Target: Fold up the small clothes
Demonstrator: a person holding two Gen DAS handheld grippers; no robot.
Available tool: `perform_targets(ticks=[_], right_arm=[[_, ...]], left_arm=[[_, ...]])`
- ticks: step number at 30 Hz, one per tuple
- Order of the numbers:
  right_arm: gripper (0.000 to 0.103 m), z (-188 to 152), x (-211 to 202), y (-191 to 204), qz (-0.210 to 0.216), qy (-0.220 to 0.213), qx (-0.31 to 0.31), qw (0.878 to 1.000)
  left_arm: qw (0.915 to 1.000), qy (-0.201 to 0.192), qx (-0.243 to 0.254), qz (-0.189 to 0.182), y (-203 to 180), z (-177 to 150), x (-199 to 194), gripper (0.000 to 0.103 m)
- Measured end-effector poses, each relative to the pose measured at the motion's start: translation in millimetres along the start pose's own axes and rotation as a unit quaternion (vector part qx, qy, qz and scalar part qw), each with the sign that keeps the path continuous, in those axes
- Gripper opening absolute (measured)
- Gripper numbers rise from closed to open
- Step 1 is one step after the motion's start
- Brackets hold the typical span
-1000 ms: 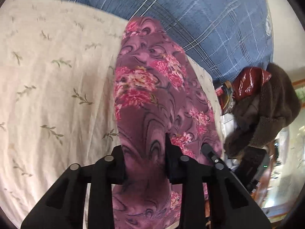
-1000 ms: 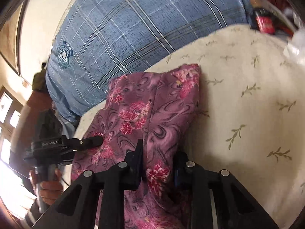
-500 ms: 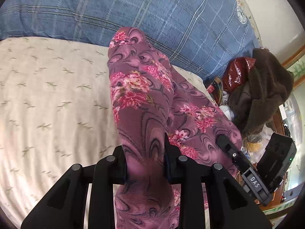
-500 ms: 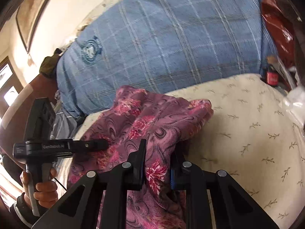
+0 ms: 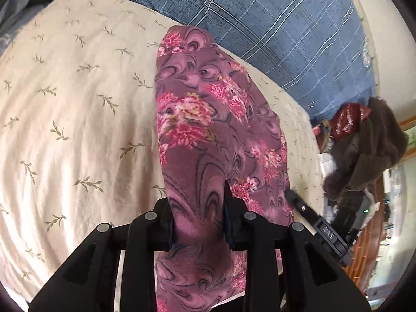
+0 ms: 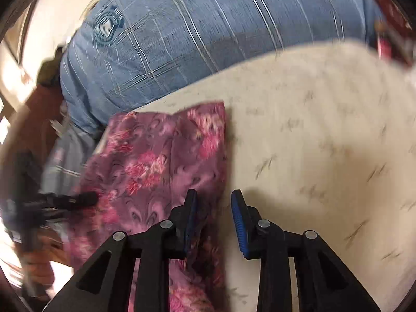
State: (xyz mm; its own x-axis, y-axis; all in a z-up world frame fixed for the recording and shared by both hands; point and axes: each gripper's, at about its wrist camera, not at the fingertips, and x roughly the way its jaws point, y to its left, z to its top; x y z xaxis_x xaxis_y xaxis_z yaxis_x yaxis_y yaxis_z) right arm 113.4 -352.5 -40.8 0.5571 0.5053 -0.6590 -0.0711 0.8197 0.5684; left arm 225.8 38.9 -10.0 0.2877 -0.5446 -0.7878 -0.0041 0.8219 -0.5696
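1. One claw only has hold of the purple, pink-flowered soft cloth garment (image 5: 208,119): the left gripper (image 5: 199,223) is clenched on a bunched fold of it, and the rest of the cloth runs ahead of its fingers over the cream bedsheet with a leaf print (image 5: 65,104), towards the blue checked pillow (image 5: 273,26) beyond.
2. Released, the right gripper (image 6: 213,221) has just been opening its jaws. Nothing sits between the blue pads (image 6: 238,218) now; the garment's edge lies just to the left of the left-hand finger, flat on the sheet.
3. Risk: with one corner free and the other pinched, any pull by the left claw would likely drag the cloth askew, and the fold line ahead of it would slant.
4. Risk: the left claw grips a thick bunch, not a clean edge. On letting go, that bunch may spring into a lump rather than lie flat.
5. Risk: the right-wrist view is blurred. A hasty re-grasp could catch the sheet along with the garment, since both lie close under the fingers.
6. Risk: the far end lies close against the pillow and may ruck up there if pushed forward.
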Motion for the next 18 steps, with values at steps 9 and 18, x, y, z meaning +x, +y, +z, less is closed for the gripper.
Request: perform_targets(ticks=[9, 18], right_arm=[[0.025, 3, 34, 17, 0.097, 0.013, -0.024, 0.995], [0.023, -11, 9, 72, 0.133, -0.009, -0.070, 0.989]], left_arm=[[0.9998, -0.005, 0.009, 0.014, -8, 5, -2, 0.027], [0.9988, -0.041, 0.026, -0.002, 7, -19, -51, 0.027]])
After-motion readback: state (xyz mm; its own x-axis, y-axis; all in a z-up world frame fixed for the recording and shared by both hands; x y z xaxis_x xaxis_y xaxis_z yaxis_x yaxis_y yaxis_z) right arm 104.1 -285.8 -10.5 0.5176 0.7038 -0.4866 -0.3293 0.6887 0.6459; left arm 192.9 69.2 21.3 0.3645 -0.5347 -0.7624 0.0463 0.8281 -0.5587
